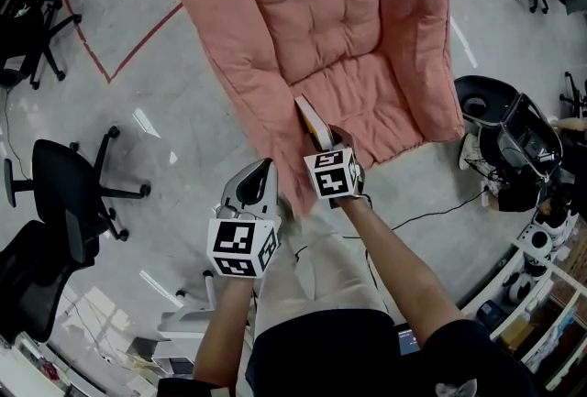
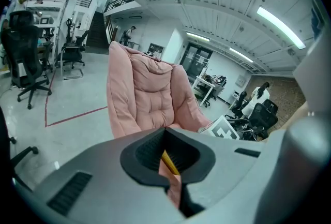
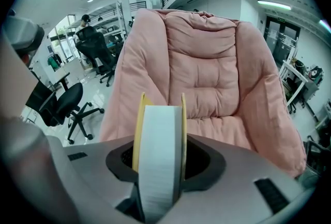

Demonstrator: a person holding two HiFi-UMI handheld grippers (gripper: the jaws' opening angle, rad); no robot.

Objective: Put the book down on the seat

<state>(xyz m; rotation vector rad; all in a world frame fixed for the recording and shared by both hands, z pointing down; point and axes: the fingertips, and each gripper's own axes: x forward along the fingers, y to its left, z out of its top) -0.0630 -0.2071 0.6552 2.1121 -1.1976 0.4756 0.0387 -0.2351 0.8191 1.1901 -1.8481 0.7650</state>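
A book (image 3: 159, 150) with yellow covers and white page edges stands on edge between the jaws of my right gripper (image 3: 159, 166), which is shut on it. In the head view the book (image 1: 312, 118) pokes out over the front edge of the seat of the pink padded armchair (image 1: 339, 28), with the right gripper (image 1: 328, 148) just behind it. My left gripper (image 1: 260, 177) hangs to the left of it, beside the chair's front corner, shut with nothing in it. In the left gripper view a strip of the yellow book (image 2: 170, 162) shows past the shut jaws.
Black office chairs (image 1: 64, 193) stand on the grey floor to the left. A red tape line (image 1: 119, 56) crosses the floor beside the armchair. Dark equipment and cables (image 1: 504, 138) lie to the right. The person's legs (image 1: 321, 285) are right in front of the armchair.
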